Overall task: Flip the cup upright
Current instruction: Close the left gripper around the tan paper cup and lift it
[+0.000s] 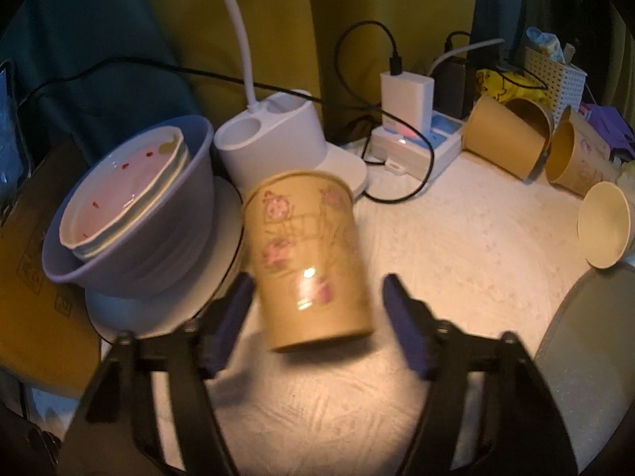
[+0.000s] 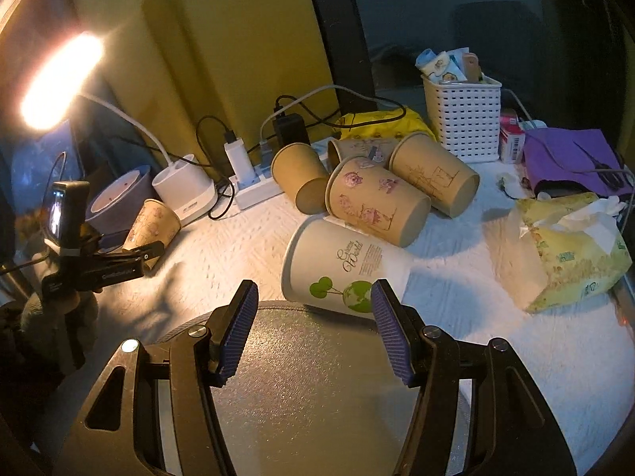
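A tan paper cup with pink cartoon prints [image 1: 309,258] stands mouth up and slightly tilted on the white cloth, between the open fingers of my left gripper [image 1: 317,309], which do not touch it. It also shows in the right wrist view [image 2: 152,224], with the left gripper [image 2: 131,256] around it. My right gripper [image 2: 313,325] is open and empty above a grey round tray [image 2: 317,388]. A white cup with a green globe print [image 2: 341,273] lies on its side just beyond it. Several tan cups [image 2: 377,202] lie on their sides further back.
A purple bowl holding a pink dish [image 1: 131,206] stands left of the cup. A white lamp base [image 1: 285,139], a power strip with chargers and cables [image 1: 412,135], a white basket [image 2: 462,119], a tissue pack [image 2: 567,246] and a purple pouch [image 2: 571,158] crowd the back and right.
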The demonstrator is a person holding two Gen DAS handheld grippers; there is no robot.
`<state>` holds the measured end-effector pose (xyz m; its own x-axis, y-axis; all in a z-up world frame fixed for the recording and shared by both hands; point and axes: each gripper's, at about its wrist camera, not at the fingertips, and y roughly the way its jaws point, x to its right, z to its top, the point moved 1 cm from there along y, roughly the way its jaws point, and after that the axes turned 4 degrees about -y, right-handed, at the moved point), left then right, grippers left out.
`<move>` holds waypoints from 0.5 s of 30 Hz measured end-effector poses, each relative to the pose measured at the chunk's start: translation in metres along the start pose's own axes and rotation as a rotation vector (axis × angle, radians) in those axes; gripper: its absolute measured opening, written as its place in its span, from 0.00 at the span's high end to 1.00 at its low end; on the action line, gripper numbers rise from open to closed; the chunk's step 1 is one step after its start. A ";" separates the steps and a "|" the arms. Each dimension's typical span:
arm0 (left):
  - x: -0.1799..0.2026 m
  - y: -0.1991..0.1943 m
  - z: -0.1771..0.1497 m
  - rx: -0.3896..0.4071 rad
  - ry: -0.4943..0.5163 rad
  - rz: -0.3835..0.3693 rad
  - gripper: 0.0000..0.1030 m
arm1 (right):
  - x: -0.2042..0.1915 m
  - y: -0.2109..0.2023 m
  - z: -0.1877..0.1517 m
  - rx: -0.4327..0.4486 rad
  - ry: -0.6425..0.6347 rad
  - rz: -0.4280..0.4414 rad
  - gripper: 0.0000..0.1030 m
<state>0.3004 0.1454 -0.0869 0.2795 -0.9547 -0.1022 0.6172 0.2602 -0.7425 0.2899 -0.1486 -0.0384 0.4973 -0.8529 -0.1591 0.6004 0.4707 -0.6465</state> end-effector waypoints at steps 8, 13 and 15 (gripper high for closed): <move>-0.001 -0.016 -0.003 0.035 -0.011 -0.052 0.40 | -0.010 -0.013 -0.004 0.012 -0.001 -0.005 0.39; 0.008 -0.050 -0.014 0.087 0.005 -0.127 0.40 | -0.019 -0.026 -0.012 0.023 0.004 -0.005 0.40; 0.013 -0.069 -0.020 0.115 0.024 -0.146 0.40 | -0.023 -0.033 -0.015 0.031 0.007 -0.003 0.40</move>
<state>0.2467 0.1124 -0.0506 0.1640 -0.9863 -0.0157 0.7304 0.1321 -0.6701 0.2490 -0.1479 -0.0247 0.4911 -0.8559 -0.1621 0.6210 0.4745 -0.6239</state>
